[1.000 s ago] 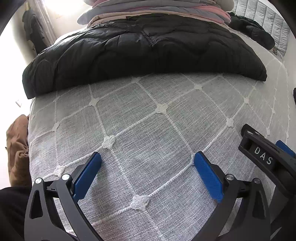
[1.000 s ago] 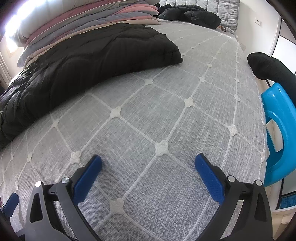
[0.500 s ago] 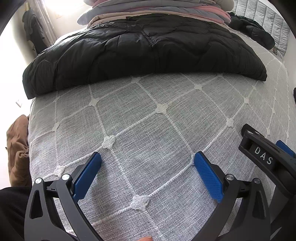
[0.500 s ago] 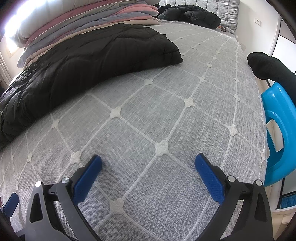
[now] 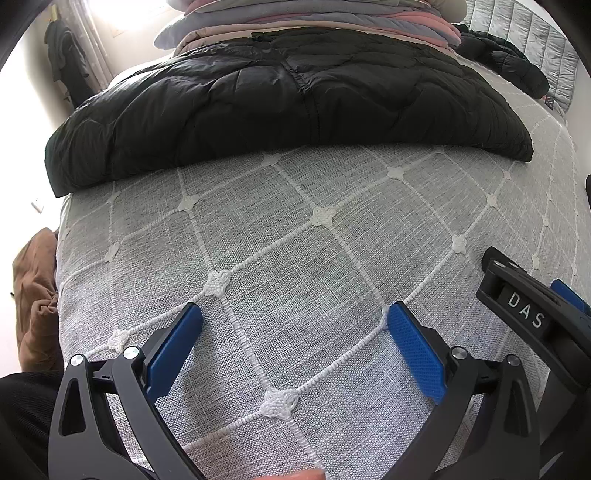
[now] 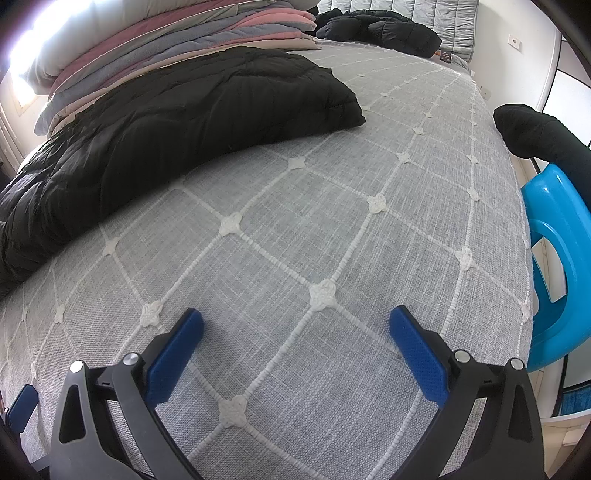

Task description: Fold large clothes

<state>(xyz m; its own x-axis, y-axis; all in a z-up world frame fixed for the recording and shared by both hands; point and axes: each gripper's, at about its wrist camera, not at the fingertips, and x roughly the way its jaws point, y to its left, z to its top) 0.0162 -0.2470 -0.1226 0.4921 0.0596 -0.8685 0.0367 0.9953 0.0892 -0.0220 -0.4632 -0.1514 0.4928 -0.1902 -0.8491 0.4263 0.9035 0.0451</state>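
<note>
A large black quilted down jacket (image 5: 288, 103) lies flat across the grey bedspread (image 5: 295, 258), far side of the bed; it also shows in the right wrist view (image 6: 177, 129) at upper left. My left gripper (image 5: 293, 332) is open and empty, low over bare bedspread, well short of the jacket's near hem. My right gripper (image 6: 295, 332) is open and empty over bare bedspread. The right gripper's body shows in the left wrist view (image 5: 532, 314) at the right edge.
A stack of folded pink, grey and white bedding (image 6: 166, 48) lies behind the jacket. Another black garment (image 6: 376, 29) lies by the headboard. A blue plastic chair (image 6: 557, 258) with dark cloth stands off the bed's right edge. A brown garment (image 5: 33, 295) hangs at the left.
</note>
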